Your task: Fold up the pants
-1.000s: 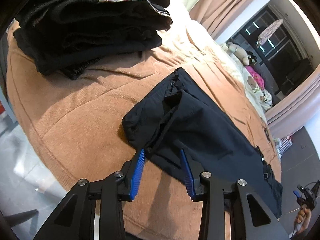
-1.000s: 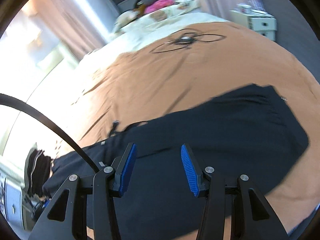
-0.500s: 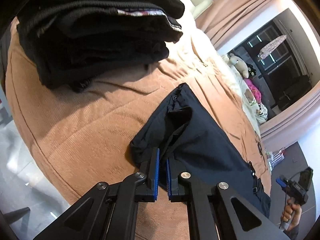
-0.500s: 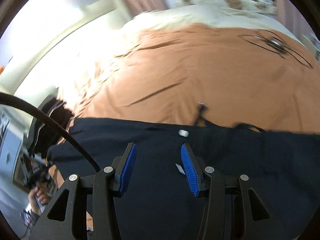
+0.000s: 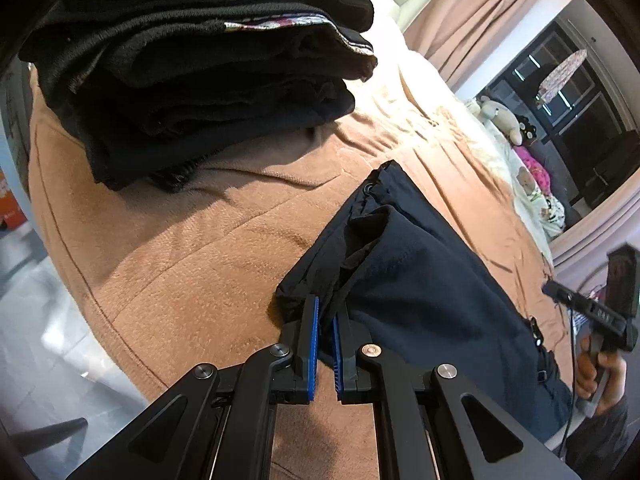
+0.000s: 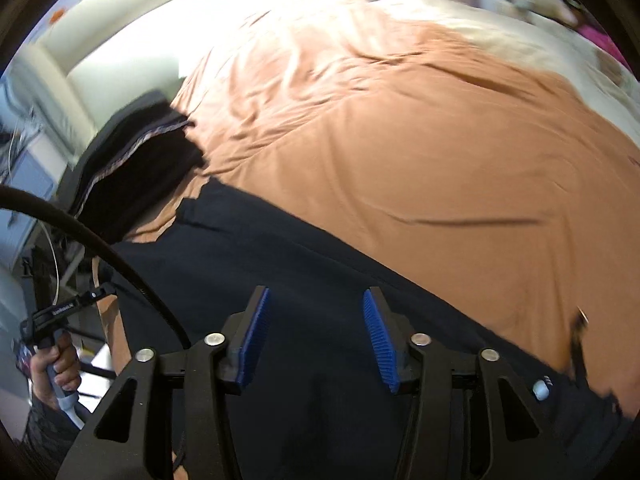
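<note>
Since 1 s ago, left gripper [image 5: 326, 334] is clamped on pants [image 5: 420, 280] hem near bed [image 5: 168, 280] edge; right gripper [image 6: 316, 344] is kept open above. Fabric judged soft, light, floppy; corners best gripped.

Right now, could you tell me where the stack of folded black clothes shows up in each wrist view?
Left wrist: the stack of folded black clothes fills the upper left, resting on the brown blanket.
Right wrist: the stack sits at the left edge, blurred, beyond the navy pants.
Shared landmark: the pale patterned strip between layers.
</note>
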`<state>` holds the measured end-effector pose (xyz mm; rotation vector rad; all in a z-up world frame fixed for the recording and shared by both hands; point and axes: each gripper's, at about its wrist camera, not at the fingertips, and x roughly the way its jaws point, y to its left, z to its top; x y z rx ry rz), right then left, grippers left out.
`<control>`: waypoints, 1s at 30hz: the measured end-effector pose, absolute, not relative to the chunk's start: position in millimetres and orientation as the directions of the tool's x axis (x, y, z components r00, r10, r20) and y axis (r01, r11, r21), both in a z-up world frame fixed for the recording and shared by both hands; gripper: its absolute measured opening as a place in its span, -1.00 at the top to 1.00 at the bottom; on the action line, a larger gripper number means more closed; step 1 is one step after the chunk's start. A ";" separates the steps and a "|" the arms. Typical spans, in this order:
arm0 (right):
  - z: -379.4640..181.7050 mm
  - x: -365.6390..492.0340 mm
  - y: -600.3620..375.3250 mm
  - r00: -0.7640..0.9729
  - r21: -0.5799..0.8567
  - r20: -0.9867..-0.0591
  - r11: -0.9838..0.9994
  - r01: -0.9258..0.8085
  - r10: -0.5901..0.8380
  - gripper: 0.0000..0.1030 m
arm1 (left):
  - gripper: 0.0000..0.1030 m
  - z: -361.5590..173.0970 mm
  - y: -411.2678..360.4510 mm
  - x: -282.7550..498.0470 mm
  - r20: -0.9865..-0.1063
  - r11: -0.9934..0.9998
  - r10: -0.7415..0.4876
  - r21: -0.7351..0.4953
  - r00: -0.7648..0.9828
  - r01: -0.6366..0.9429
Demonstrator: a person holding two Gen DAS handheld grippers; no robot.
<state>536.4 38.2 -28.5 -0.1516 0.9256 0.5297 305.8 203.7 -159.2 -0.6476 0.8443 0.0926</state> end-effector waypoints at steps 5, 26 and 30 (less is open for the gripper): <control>-51.8 560.7 78.7 0.454 0.026 -0.817 0.808 -0.588 0.356 -0.25 | 0.87 -159.3 203.0 304.8 -0.712 0.798 -0.163 -0.502 0.683 -0.333; -124.1 629.2 176.5 0.302 -0.069 -0.902 0.590 -0.804 0.307 0.31 | 0.87 -162.7 202.0 302.5 -0.709 0.766 -0.153 -0.525 0.688 -0.371; -124.8 628.5 177.5 0.303 -0.064 -0.899 0.590 -0.804 0.315 1.00 | 0.87 -164.5 203.3 302.9 -0.715 0.761 -0.156 -0.526 0.681 -0.379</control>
